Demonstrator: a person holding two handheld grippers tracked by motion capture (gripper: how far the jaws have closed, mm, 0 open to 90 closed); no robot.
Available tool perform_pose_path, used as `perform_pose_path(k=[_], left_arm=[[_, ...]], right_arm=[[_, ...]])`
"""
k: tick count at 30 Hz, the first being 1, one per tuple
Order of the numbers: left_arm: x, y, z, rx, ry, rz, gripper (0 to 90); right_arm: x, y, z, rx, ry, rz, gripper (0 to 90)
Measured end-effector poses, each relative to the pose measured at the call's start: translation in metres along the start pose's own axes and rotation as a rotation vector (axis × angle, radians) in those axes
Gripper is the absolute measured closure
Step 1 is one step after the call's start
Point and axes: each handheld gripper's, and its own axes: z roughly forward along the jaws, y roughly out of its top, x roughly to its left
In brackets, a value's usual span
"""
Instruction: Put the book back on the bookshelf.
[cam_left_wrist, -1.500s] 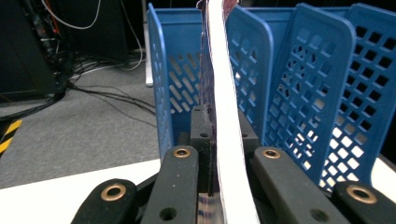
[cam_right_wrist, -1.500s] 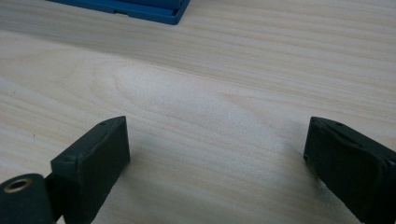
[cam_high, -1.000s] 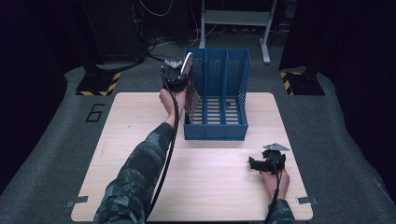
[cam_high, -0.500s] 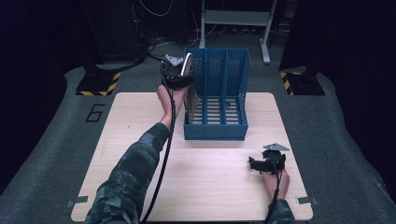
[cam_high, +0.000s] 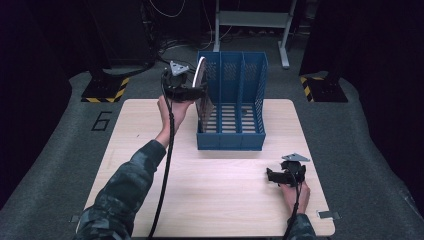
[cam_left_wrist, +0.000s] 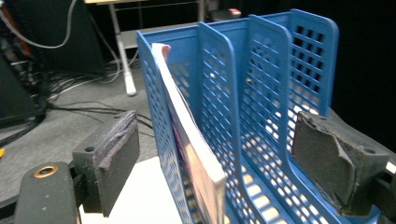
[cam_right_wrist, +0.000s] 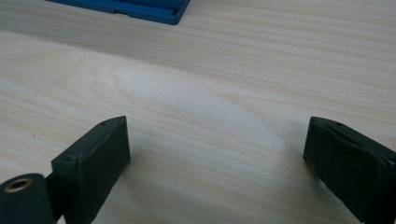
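Observation:
A blue three-slot file rack (cam_high: 231, 141) stands at the back middle of the wooden table (cam_high: 150, 150). A thin book (cam_high: 200, 75) leans upright in its left slot, its white edge showing above the rack wall. My left gripper (cam_high: 196, 93) hovers at the rack's left side. In the left gripper view its jaws have just been opening and stand wide on either side of the book (cam_left_wrist: 189, 144) and the rack (cam_left_wrist: 273, 88), with the pads (cam_left_wrist: 114, 158) clear of both. My right gripper (cam_high: 273, 176) rests on the table at the front right, open (cam_right_wrist: 217, 158) over bare wood.
A corner of the rack's base (cam_right_wrist: 140, 9) lies ahead of the right gripper. Grey carpet surrounds the table, with black stands and yellow-black striped feet (cam_high: 105, 92) behind it. Cables trail on the floor at the back.
The left gripper's jaws have opened off the book, which stays leaning in the rack's left slot. The left hand has drawn back a little and risen. The right gripper has not moved.

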Motion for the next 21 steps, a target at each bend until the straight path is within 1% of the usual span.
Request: perform_pose_path(k=[1,2,5,8,9,10,12,17,18,19,21], left_arm=[[0.0,-0.001,-0.004,-0.003,-0.008,-0.002,15.0],[0.0,-0.003,-0.008,0.0,-0.021,0.007,14.4],[0.0,-0.008,-0.021,0.002,-0.04,0.036,12.5],[0.0,-0.014,-0.033,0.008,-0.061,0.046,10.7],[0.001,-0.017,-0.037,0.01,-0.064,0.058,10.4],[0.0,-0.02,-0.041,0.013,-0.072,0.059,9.7],[0.0,-0.029,-0.048,0.02,-0.078,0.076,8.6],[0.001,-0.055,-0.067,0.049,-0.093,0.094,6.0],[0.001,-0.061,-0.07,0.054,-0.093,0.097,5.9],[0.001,-0.066,-0.073,0.056,-0.095,0.102,5.5],[0.003,-0.078,-0.078,0.077,-0.101,0.107,4.0]], right_arm=[[0.0,0.0,0.0,0.0,0.0,0.0,6.9],[0.0,0.0,0.0,0.0,0.0,-0.001,6.9],[0.0,0.0,0.0,0.0,0.0,0.0,6.9],[0.0,0.0,0.0,0.0,0.0,0.0,6.9],[0.0,0.0,0.0,0.0,0.0,0.0,6.9],[0.0,0.0,0.0,0.0,0.0,0.0,6.9],[0.0,0.0,0.0,0.0,0.0,0.0,6.9],[0.0,0.0,0.0,0.0,-0.001,0.0,6.9],[-0.001,0.0,0.0,-0.003,-0.005,-0.014,6.9],[-0.001,0.0,0.0,-0.003,-0.005,-0.014,6.9],[-0.001,0.0,0.0,-0.003,-0.005,-0.014,6.9]])
